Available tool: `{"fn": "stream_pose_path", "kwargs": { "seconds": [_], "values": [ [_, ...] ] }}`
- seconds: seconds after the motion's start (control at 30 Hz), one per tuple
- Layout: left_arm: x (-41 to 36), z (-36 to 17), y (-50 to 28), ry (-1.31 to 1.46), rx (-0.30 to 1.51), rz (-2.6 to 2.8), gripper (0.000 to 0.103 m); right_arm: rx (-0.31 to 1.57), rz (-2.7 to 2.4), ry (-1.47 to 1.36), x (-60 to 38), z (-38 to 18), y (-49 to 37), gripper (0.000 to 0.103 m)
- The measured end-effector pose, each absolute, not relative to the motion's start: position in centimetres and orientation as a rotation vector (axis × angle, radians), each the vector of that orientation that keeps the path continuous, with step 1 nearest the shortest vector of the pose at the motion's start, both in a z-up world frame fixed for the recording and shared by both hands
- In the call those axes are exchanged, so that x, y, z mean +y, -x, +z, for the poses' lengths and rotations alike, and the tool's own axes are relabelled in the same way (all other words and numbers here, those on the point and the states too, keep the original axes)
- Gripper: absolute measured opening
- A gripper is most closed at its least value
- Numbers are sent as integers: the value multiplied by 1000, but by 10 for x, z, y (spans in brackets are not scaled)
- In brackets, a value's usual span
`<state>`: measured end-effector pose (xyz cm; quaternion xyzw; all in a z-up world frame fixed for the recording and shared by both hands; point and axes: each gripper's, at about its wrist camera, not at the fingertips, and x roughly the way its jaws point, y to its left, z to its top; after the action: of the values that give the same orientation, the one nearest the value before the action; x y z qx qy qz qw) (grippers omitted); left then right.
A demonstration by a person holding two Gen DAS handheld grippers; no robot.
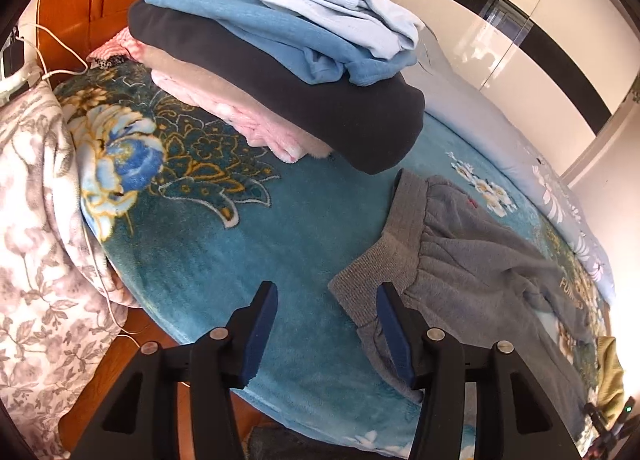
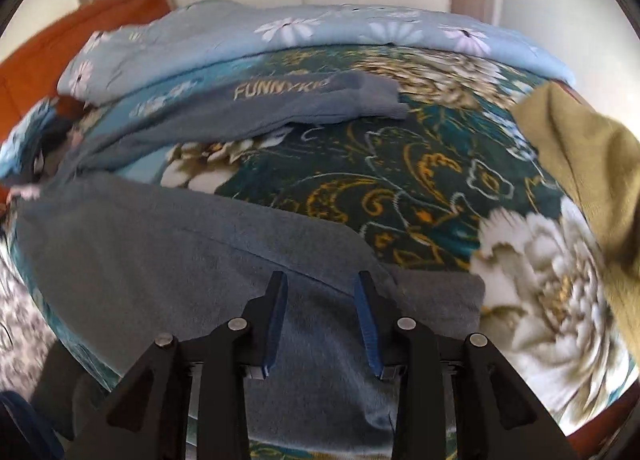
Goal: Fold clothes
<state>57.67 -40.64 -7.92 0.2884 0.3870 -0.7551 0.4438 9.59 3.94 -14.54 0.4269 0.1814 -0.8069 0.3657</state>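
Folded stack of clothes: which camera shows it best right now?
The left wrist view: the folded stack sits whole, every layer visible, beyond the open left gripper. The right wrist view shows none of it, only the grey trousers under the open right gripper.

left gripper [image 1: 326,292]: jaws spread wide, nothing held | right gripper [image 2: 322,280]: jaws apart, nothing held

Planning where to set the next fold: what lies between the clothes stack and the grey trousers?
Only bare teal blanket separates the stack from the trousers, as the left wrist view shows.
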Motion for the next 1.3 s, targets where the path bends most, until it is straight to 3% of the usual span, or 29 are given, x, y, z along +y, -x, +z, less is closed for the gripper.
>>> {"fn": "stream_pose_path", "kwargs": {
  "seconds": [0.3, 0.4, 0.57, 0.73, 1.0, 1.1, 1.23, 1.3],
  "values": [
    [-399, -72, -548, -698, 985, -1895, 56, 868, -1852, -1011, 0, -164, -100, 34],
    [-398, -69, -536, -715, 970, -1913, 56, 937, -1827, -991, -2, -168, -109, 8],
    [-396, -70, -518, -742, 972, -1942, 56, 931, -1853, -939, 3, -159, -119, 3],
    [-395, -71, -507, -757, 974, -1966, 56, 864, -1964, -814, 5, -114, -103, 3],
    [-396, -75, -513, -750, 1002, -1958, 56, 707, -2130, -901, 21, -109, -76, 3],
    [-403, -81, -525, -721, 1048, -1924, 56, 632, -2190, -944, 31, -109, -68, 7],
    [-409, -93, -543, -691, 1090, -1876, 56, 528, -2267, -999, 45, -108, -58, 28],
    [-411, -102, -554, -677, 1116, -1846, 56, 475, -2304, -1026, 52, -107, -53, 31]
  ]
}}
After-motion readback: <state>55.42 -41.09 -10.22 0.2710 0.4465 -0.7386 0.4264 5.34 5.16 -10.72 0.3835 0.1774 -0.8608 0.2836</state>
